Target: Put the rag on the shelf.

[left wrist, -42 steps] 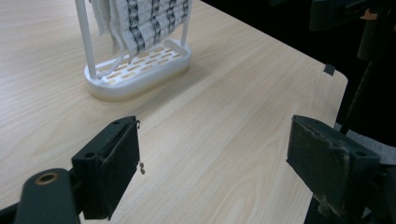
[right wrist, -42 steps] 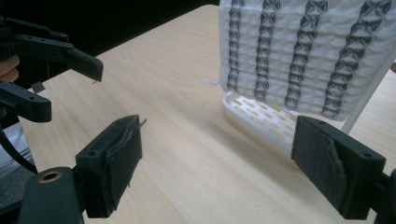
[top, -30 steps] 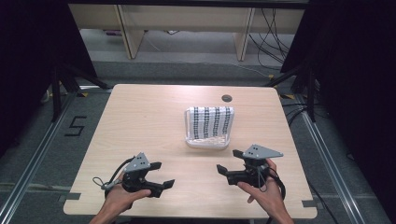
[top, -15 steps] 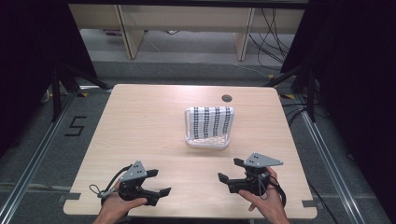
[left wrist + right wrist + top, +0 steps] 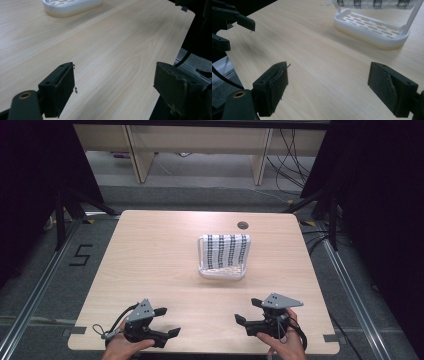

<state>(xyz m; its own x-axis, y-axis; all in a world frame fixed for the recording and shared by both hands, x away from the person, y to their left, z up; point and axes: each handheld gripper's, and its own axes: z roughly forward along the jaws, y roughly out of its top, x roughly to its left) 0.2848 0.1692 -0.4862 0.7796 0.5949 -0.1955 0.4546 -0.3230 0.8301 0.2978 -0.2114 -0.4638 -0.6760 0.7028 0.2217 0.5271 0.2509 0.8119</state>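
Note:
A white slatted rack [image 5: 223, 270] stands mid-table with a black-and-white patterned cloth [image 5: 227, 250] draped over its rail. The rack's base [image 5: 372, 31] lies ahead of the right gripper's jaws, and its rim [image 5: 71, 6] is far ahead in the left gripper view. My left gripper [image 5: 167, 322] hovers open at the table's front left, held in a hand, nothing between its pads [image 5: 61, 87]. My right gripper [image 5: 248, 311] is open at the front right, also empty, pointing left. In the right gripper view the left gripper [image 5: 234, 27] appears at the upper left.
The light wooden table [image 5: 150, 265] has a round cable hole [image 5: 243, 225] near its far edge. Dark curtains flank both sides. Metal floor rails run along the table, with a "5" marked on the floor [image 5: 80, 255] at left. Cables [image 5: 295, 155] lie beyond.
Both grippers have drawn back toward the table's front edge over the last second, staying open. The rack and cloth have not moved.

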